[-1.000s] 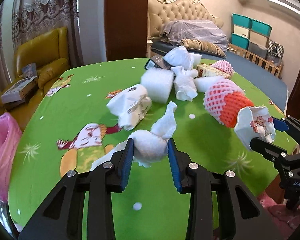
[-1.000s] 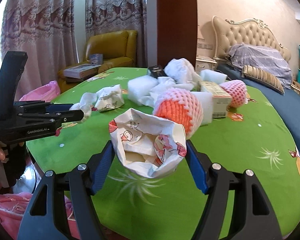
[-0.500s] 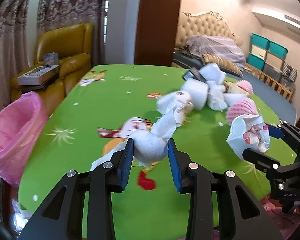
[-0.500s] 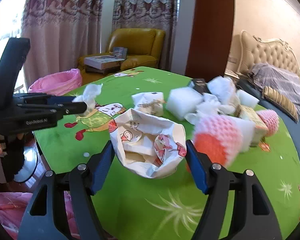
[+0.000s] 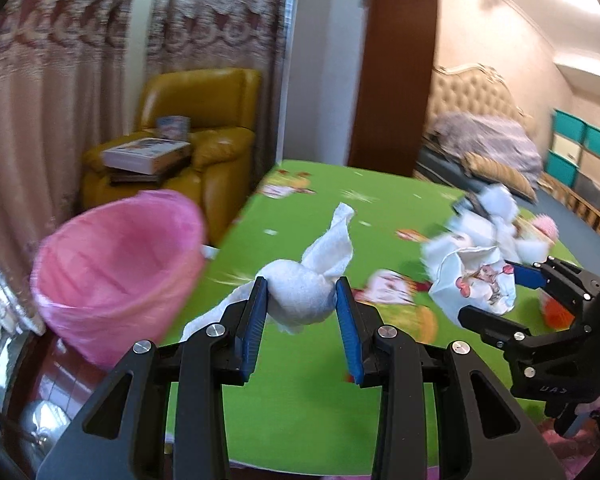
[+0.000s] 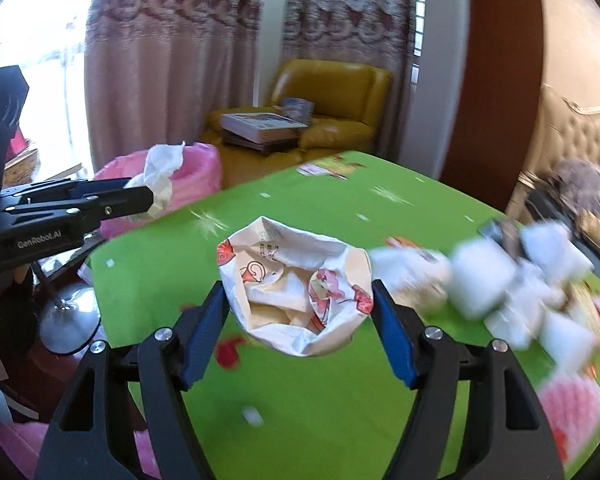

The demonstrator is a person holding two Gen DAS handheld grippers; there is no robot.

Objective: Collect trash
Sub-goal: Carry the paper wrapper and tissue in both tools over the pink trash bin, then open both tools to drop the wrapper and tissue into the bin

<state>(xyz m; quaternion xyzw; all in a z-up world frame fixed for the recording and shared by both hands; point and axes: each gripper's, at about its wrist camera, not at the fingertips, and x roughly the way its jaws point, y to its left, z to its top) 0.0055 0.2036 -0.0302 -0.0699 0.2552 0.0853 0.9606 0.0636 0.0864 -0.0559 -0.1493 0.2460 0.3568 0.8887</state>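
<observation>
Clamping white tissue wad (image 5: pixel 300 300) in left gripper (image 5: pixel 302 312), nearer the pink bin (image 5: pixel 116 264) lying left-forward beside the tabletop (image 5: pixel 300 392); pinching printed paper bag (image 6: pixel 296 284) in right gripper (image 6: pixel 300 312).

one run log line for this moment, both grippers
left gripper: shut on white crumpled tissue wad | right gripper: shut on printed crumpled paper bag | pink-lined trash bin: beside green table

Left gripper (image 5: pixel 300 312): jaws closed partway, blue pads pressing both sides of a white tissue wad (image 5: pixel 304 294), held level above the tabletop (image 5: pixel 300 400). Right gripper (image 6: pixel 300 312): jaws set wider, clamping a crumpled printed paper bag (image 6: pixel 296 284), and carried just beside the left one.
</observation>
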